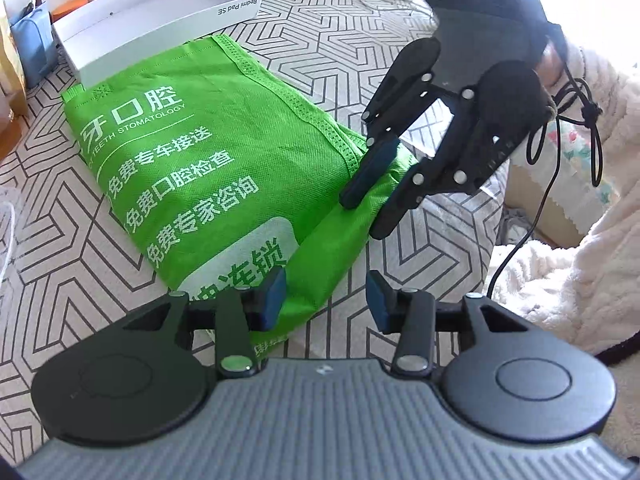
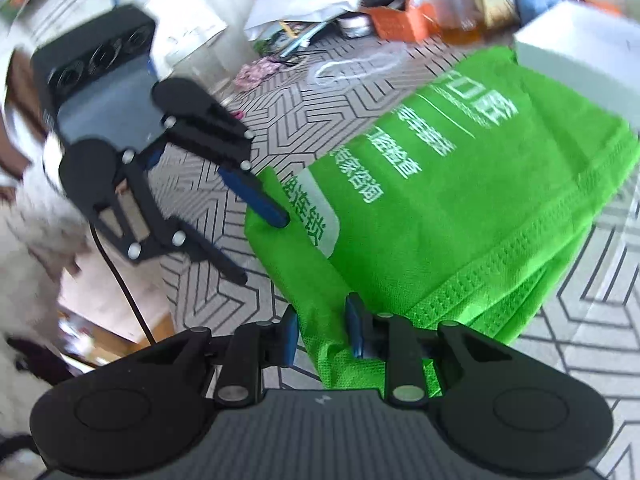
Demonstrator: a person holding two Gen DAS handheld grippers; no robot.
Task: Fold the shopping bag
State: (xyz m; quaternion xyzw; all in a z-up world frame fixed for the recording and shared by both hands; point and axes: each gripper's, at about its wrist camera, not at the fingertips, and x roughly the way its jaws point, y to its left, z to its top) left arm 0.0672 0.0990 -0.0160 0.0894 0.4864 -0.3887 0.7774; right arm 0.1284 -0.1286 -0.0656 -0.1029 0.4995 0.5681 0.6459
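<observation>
Green shopping bag lies flat on a patterned tablecloth, beside a white box. Left gripper is spread apart over the bag's near edge. Right gripper is also spread, fabric between its fingers.

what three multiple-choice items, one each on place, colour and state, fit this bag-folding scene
1. Where does the white cardboard box tray sit?
A. at the far end of the green nonwoven shopping bag
B. inside the bag
C. under the left gripper

2. What colour is the print on the bag?
A. black
B. white
C. red

3. How do the jaws of the left gripper stand?
A. shut flat on the box
B. apart, over the bag's near edge
C. out of view

Answers:
1 A, the tray lies past the bag's far edge on the patterned tablecloth.
2 B, the characters are white on green.
3 B, a gap shows between the blue pads.
</observation>
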